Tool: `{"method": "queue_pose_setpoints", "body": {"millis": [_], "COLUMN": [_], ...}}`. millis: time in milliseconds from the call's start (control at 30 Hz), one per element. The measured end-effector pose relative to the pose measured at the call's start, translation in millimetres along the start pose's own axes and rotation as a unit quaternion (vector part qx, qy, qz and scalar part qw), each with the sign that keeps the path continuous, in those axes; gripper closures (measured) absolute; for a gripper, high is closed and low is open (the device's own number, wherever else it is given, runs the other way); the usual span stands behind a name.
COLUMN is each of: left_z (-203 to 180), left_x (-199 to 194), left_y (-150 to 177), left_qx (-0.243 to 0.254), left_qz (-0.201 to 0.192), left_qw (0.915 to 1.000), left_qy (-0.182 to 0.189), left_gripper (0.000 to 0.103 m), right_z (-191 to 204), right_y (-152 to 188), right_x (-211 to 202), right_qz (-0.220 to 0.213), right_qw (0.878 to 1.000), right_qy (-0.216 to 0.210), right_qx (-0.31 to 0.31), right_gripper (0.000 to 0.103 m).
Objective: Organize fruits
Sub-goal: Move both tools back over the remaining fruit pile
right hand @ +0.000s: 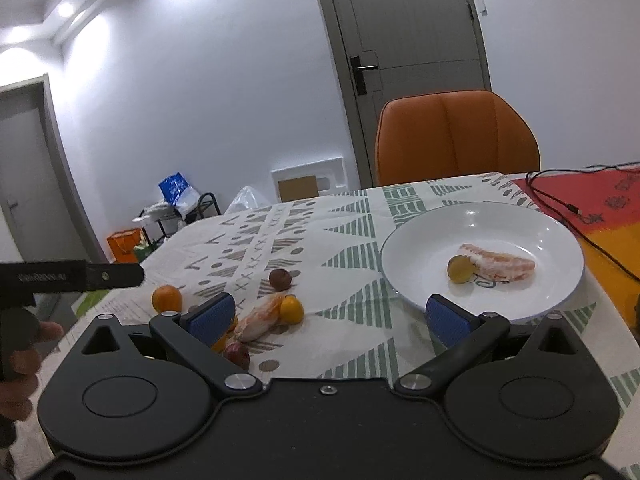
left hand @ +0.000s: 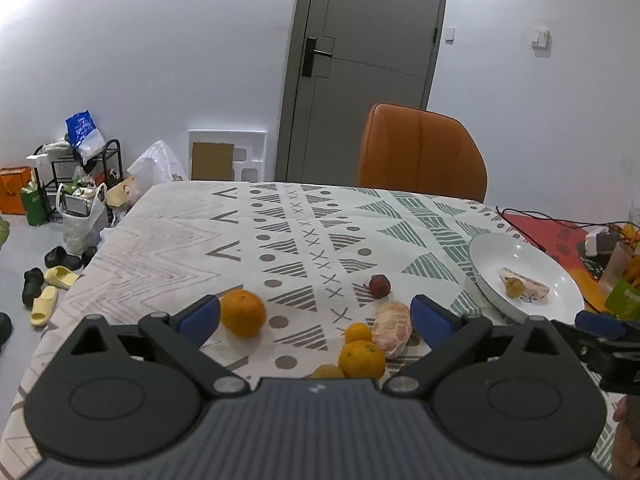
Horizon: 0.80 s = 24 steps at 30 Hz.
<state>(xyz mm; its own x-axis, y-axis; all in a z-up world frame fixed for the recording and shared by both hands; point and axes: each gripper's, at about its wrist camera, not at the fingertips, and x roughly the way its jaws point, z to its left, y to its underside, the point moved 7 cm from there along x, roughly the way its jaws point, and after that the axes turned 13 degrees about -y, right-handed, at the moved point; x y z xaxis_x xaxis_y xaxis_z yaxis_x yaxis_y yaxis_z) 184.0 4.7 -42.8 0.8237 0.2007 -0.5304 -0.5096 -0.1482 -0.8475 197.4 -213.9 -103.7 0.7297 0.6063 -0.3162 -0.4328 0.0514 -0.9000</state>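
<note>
The fruits lie loose on the patterned tabletop (left hand: pixel 168 240): a big orange (left hand: pixel 243 313), two small oranges (left hand: pixel 361 359), a peeled pomelo piece (left hand: pixel 393 329) and a dark plum (left hand: pixel 379 285). The white plate (right hand: pixel 424 240) holds a pomelo slice (right hand: pixel 500 266) and a small yellowish fruit (right hand: pixel 460 269). My left claw (left hand: pixel 316 316) and right claw (right hand: pixel 332 316) both gape wide, holding nothing.

A matt printed cloth (right hand: pixel 344 232) covers the tabletop. The plate (right hand: pixel 424 240) looks glossy white ceramic. The chair (right hand: pixel 456 136) is smooth orange leather-like upholstery. The fingers (left hand: pixel 200 314) carry matt blue pads on black plastic.
</note>
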Motion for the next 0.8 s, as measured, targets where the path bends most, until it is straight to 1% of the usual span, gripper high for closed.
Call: {"method": "queue_pose_setpoints", "body": {"millis": [133, 300, 433, 500, 567, 667, 800], "left_z": [12.1, 25.3, 37.6, 43.8, 48.3, 52.9, 54.8], "left_x": [-3.0, -3.6, -1.6, 0.8, 2.3, 3.9, 7.8], "left_y": [3.6, 10.9, 17.2, 20.4, 22.7, 26.1, 29.6], "left_qx": [-0.007, -0.015, -0.028, -0.035, -0.038, -0.038, -0.041], "left_qz": [-0.001, 0.007, 0.012, 0.018, 0.020, 0.022, 0.031], "left_qw": [1.0000, 0.9998, 0.9994, 0.9990, 0.9987, 0.9987, 0.9984], "left_qy": [-0.003, -0.009, -0.019, -0.023, -0.027, -0.028, -0.022], "left_gripper": [0.003, 0.003, 0.004, 0.005, 0.007, 0.011, 0.024], "right_z": [10.9, 18.3, 25.9, 30.7, 35.6, 41.1, 43.3], "right_y": [3.5, 7.2, 13.5, 17.1, 20.3, 22.8, 26.0], "right_x": [2.7, 7.7, 13.4, 17.9, 21.8, 27.8, 37.0], "right_qz": [0.003, 0.013, 0.024, 0.034, 0.040, 0.048, 0.063], "right_qw": [1.000, 1.000, 0.999, 0.998, 0.998, 0.997, 0.996], "right_qy": [-0.004, -0.014, -0.035, -0.041, -0.047, -0.055, -0.064], "right_qx": [-0.020, -0.016, -0.011, -0.016, -0.021, -0.025, -0.021], "right_gripper": [0.000, 0.000, 0.000, 0.001, 0.006, 0.008, 0.018]}}
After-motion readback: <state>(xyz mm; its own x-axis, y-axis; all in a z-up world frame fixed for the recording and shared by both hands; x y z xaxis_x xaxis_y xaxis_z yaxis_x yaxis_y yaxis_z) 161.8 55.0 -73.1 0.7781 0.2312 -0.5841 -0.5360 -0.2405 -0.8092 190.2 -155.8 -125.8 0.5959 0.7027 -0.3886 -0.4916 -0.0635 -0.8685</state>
